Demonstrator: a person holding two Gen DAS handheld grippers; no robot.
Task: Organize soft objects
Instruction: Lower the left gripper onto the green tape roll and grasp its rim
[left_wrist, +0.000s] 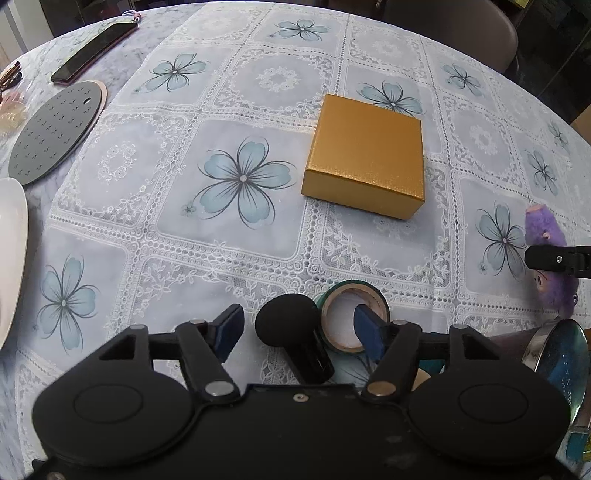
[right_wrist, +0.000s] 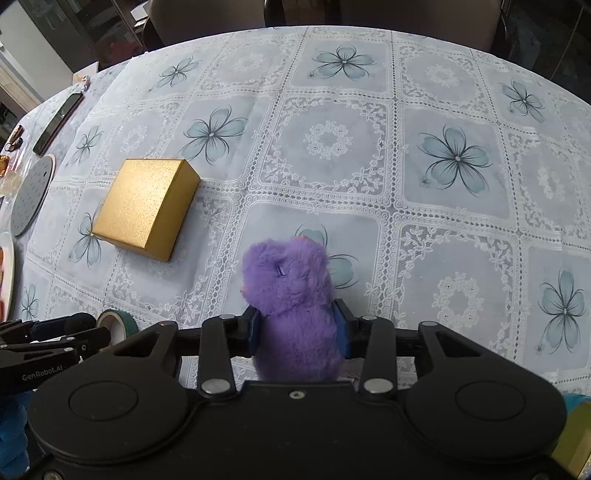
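Observation:
My right gripper (right_wrist: 298, 328) is shut on a purple plush toy (right_wrist: 291, 295), its blue pads pressing both sides. The toy also shows at the right edge of the left wrist view (left_wrist: 546, 236), with the right gripper's black finger across it. My left gripper (left_wrist: 299, 328) is open, low over the table. Between its pads lies a black foam-tipped microphone (left_wrist: 288, 325), not gripped. A green tape roll (left_wrist: 351, 317) stands around the right pad. A closed gold box (left_wrist: 365, 155) sits on the lace tablecloth ahead; it is at the left in the right wrist view (right_wrist: 146, 206).
A dark perforated oval mat (left_wrist: 55, 133), a phone (left_wrist: 94, 51) and a white plate edge (left_wrist: 14, 251) lie at the left. A shiny metal object (left_wrist: 561, 354) sits at the lower right. The left gripper (right_wrist: 55, 341) shows at the right wrist view's left edge. Chairs stand beyond the table.

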